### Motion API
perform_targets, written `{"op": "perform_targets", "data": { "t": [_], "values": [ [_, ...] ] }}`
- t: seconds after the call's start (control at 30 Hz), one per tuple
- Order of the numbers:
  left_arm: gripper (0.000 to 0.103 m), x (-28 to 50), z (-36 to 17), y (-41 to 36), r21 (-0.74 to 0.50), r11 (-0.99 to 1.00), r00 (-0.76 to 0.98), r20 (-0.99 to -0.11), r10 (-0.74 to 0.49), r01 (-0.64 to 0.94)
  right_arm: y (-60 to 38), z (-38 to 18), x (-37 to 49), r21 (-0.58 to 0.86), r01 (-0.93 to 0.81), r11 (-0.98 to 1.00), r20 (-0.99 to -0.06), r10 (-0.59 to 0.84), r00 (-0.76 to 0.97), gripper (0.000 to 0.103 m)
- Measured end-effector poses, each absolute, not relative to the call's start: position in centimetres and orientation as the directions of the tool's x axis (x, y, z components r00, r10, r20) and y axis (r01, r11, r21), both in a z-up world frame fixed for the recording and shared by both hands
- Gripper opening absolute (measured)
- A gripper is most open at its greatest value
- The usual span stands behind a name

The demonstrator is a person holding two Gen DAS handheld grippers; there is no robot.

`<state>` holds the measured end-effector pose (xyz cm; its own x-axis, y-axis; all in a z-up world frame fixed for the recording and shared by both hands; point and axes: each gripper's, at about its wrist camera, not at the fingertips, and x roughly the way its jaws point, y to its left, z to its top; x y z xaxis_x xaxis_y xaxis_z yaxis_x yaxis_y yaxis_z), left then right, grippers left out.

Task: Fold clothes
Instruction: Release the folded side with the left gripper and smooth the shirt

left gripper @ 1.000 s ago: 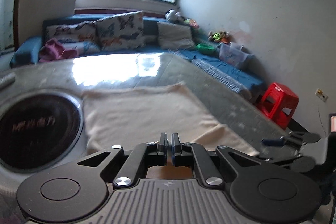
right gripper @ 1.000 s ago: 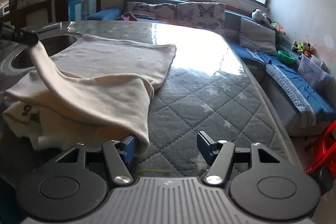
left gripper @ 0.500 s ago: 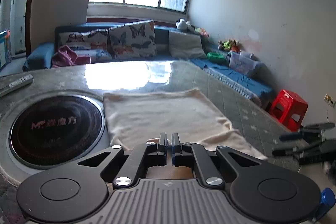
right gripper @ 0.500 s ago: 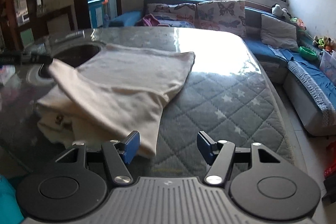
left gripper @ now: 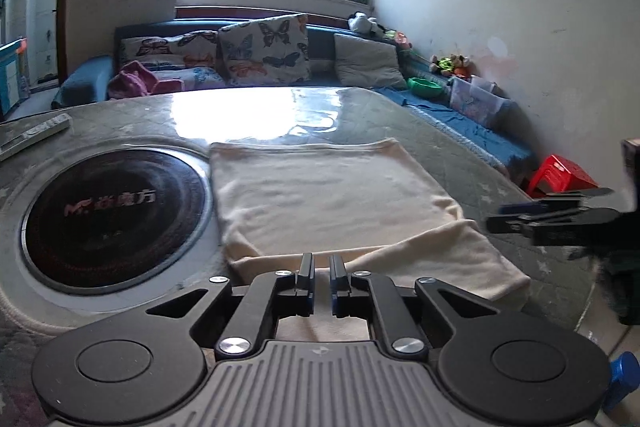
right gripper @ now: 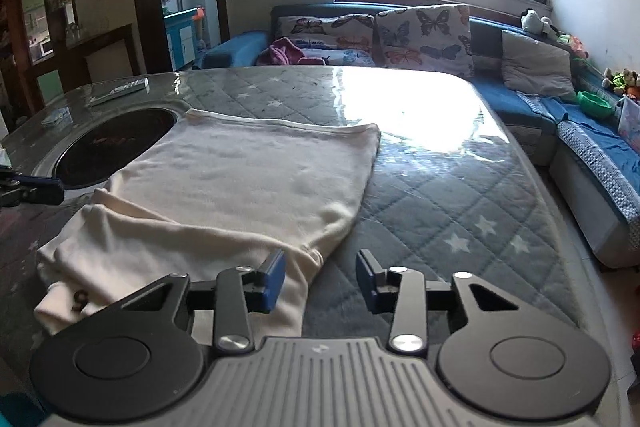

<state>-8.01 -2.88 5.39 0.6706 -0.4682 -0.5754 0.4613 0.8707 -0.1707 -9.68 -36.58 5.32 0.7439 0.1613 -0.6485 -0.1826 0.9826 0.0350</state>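
A cream garment (left gripper: 332, 195) lies flat on the quilted table, its near part folded over itself; it also shows in the right wrist view (right gripper: 240, 187). My left gripper (left gripper: 322, 275) hovers at the garment's near edge, its jaws a narrow gap apart with no cloth between them. My right gripper (right gripper: 320, 277) is open and empty over the garment's near right corner. The right gripper also shows at the right edge of the left wrist view (left gripper: 552, 217).
A round black induction hob (left gripper: 108, 211) is set into the table left of the garment. A remote (left gripper: 36, 133) lies at the far left. A blue sofa with cushions (right gripper: 420, 35) lines the far and right sides. A red stool (left gripper: 564, 179) stands on the floor at right.
The left gripper let go of the raised fold, which now lies flat on the garment, and its jaws parted slightly. Both grippers drew back toward the near edge.
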Motion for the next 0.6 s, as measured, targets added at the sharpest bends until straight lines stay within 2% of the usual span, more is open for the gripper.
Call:
{"op": "perform_targets", "data": {
  "t": [0.07, 0.3, 0.6],
  "values": [
    [0.008, -7.8, 4.9, -3.6, -0.169, 0.861, 0.657, -0.581, -0.481, 0.481, -36.2, 4.7, -8.9, 0.037, -0.187, 0.982, -0.655, 0.165, 0.737, 0.031],
    [0.008, -6.2, 2.1, -4.5, -0.169, 0.872, 0.614, -0.649, -0.449, 0.459, -36.1, 3.1, -7.8, 0.028, -0.163, 0.986, -0.666, 0.140, 0.733, 0.031],
    [0.008, -6.0, 2.7, -4.2, -0.172, 0.873, 0.629, -0.631, -0.454, 0.457, -35.2, 4.4, -8.1, 0.001, -0.183, 0.983, -0.632, 0.143, 0.761, 0.031]
  ]
}}
